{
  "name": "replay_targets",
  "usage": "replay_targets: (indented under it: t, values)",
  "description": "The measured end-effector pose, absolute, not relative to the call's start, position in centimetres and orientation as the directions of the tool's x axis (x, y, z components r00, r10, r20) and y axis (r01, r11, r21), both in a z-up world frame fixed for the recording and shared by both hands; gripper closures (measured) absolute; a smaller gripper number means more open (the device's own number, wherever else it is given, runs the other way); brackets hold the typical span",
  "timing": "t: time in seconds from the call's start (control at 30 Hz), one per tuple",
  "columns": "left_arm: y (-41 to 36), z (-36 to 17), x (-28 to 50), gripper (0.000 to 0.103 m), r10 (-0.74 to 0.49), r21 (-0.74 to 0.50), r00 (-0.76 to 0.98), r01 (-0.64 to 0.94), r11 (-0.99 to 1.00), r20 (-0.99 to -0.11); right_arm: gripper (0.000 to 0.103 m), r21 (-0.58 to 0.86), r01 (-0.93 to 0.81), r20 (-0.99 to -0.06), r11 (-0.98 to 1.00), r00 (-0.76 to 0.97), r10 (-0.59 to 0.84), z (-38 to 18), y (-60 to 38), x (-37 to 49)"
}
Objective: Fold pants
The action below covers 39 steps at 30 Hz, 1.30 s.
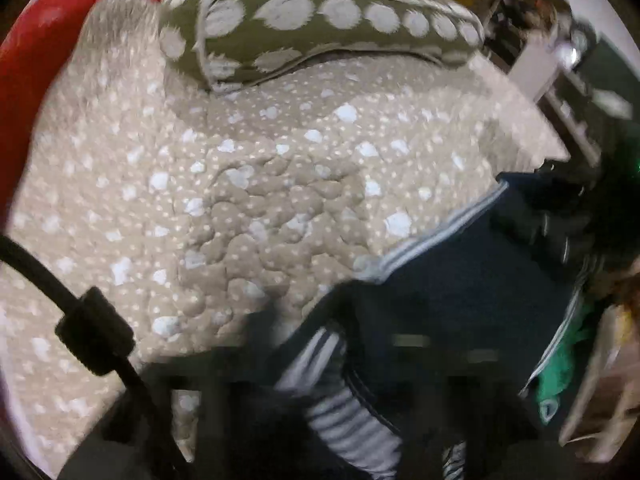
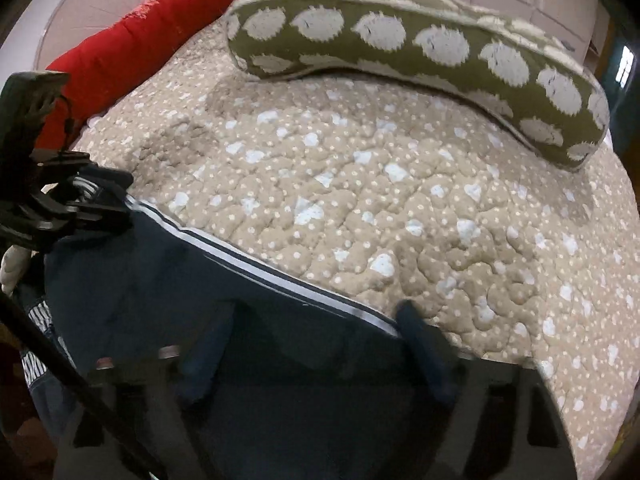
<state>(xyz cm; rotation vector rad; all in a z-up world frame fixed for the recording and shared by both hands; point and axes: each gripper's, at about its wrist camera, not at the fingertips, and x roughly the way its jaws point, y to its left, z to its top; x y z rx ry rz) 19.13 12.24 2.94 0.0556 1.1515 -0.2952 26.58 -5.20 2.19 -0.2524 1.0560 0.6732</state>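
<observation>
Since soft, limp navy pants (image 2: 168, 280) sag across bedspread (image 2: 360, 200): best pinched at striped side seam, left gripper (image 1: 340, 420) clamped on waistband, right gripper (image 2: 316, 344) part-open astride cloth.

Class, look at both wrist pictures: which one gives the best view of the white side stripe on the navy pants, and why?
The right wrist view. There the stripe runs sharp and unbroken along the edge of the pants, against the quilt. In the left wrist view the stripe shows only as a shorter, blurred length.
</observation>
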Motion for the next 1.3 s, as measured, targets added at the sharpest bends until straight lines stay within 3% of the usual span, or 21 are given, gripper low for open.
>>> replay_targets:
  t: [0.03,0.1,0.23,0.6,0.8,1.0,1.07,1.17,1.23,1.3]
  values:
    - [11.5,3.2,18.6,0.092,-0.174,-0.07,0.39,0.266,0.961,-0.904,0.091,0.157,-0.612,-0.858,0.775,0.305,0.414,2.4,-5.5,26.6]
    - [10.2,3.6,17.8,0.095,-0.121,-0.001,0.421,0.273,0.962,-0.899,0.096,0.182,-0.599,-0.847,0.78,0.308,0.434,2.6,-5.8,26.3]
    - [9.5,5.4,16.7,0.096,-0.115,0.01,0.462,0.26,0.966,-0.88,0.097,0.13,-0.593,-0.831,0.795,0.372,0.414,4.0,-5.8,24.5]
    - [9.2,11.5,7.0,0.096,-0.191,-0.048,0.574,0.255,0.966,-0.797,0.097,0.102,-0.57,-0.72,0.815,0.523,0.456,9.8,-9.1,13.7]
    - [8.5,8.1,0.3,0.096,-0.203,-0.097,0.564,0.212,0.972,-0.801,0.097,0.131,-0.551,-0.725,0.824,0.514,0.459,7.0,-10.9,6.7]
    - [10.2,3.3,-3.5,0.09,-0.252,-0.23,0.505,0.107,0.967,-0.826,0.093,0.224,-0.48,-0.741,0.849,0.482,0.468,3.1,-13.4,3.0]
    - [11.2,3.9,-4.7,0.087,-0.292,-0.286,0.512,0.093,0.954,-0.808,0.09,0.265,-0.444,-0.733,0.856,0.483,0.478,3.0,-14.6,2.3]
    - [12.1,5.8,-6.4,0.081,-0.286,-0.274,0.537,0.104,0.956,-0.794,0.085,0.262,-0.395,-0.727,0.88,0.519,0.45,3.8,-16.1,1.7]
    - [13.0,7.3,-7.2,0.076,-0.289,-0.281,0.57,0.104,0.954,-0.769,0.07,0.23,-0.358,-0.712,0.905,0.572,0.407,4.8,-17.0,1.7]
    - [13.7,8.3,-7.1,0.07,-0.304,-0.313,0.597,0.092,0.945,-0.743,0.067,0.229,-0.338,-0.696,0.913,0.599,0.396,5.9,-17.2,2.5]
